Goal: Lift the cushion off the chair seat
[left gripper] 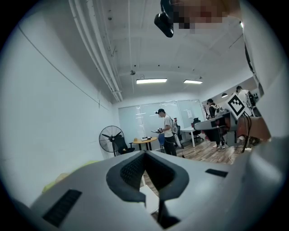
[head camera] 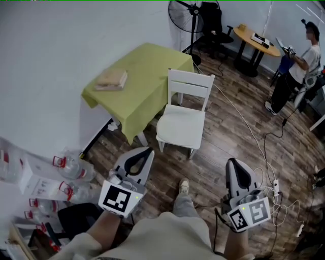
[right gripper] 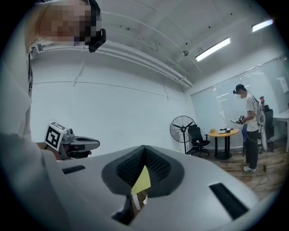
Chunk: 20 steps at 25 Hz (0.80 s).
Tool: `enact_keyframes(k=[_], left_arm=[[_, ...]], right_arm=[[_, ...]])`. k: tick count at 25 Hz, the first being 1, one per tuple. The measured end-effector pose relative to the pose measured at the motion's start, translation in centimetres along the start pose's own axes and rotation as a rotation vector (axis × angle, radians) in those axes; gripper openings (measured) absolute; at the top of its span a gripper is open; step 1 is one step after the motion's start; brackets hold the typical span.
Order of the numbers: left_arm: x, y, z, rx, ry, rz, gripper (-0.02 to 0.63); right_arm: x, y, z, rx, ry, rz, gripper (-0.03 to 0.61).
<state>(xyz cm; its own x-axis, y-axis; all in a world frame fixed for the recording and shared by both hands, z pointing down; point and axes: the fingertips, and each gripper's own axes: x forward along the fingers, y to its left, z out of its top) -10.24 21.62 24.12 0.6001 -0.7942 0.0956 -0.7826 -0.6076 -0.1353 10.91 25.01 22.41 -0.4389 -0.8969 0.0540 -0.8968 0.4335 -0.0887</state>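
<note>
One desk (head camera: 148, 76) under a yellow-green cloth stands just beside the white chair (head camera: 190, 84). The white cushion (head camera: 182, 124) lies flat on the chair's seat. Well apart from it, the left hand-held gripper (head camera: 147, 151) and the right hand-held gripper (head camera: 231, 162) are both clenched and empty.

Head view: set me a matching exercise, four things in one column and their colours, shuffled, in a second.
Things:
1. cushion
2. tablecloth
3. fan
4. round table

Colours:
A. black
B. white
C. yellow-green
D. orange-brown

Pairs: 1-B, 2-C, 3-A, 4-D
</note>
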Motion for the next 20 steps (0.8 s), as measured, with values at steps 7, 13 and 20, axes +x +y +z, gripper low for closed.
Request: enact_keyframes(k=[7, 13, 20], left_arm=[[9.6, 1.9, 0.9, -0.013, 0.04, 0.032, 0.014], [14.9, 3.4, 1.1, -0.024, 0.055, 0.067, 0.014], [18.0, 5.8, 0.4, -0.039, 0.072, 0.107, 0.014]], right_arm=[[6.8, -8.3, 1.5, 0.01, 0.015, 0.041, 0.021], [11.6, -13.1, 1.5, 0.014, 0.025, 0.077, 0.02], [15.6, -15.4, 0.1, 0.042, 0.062, 0.095, 0.02]])
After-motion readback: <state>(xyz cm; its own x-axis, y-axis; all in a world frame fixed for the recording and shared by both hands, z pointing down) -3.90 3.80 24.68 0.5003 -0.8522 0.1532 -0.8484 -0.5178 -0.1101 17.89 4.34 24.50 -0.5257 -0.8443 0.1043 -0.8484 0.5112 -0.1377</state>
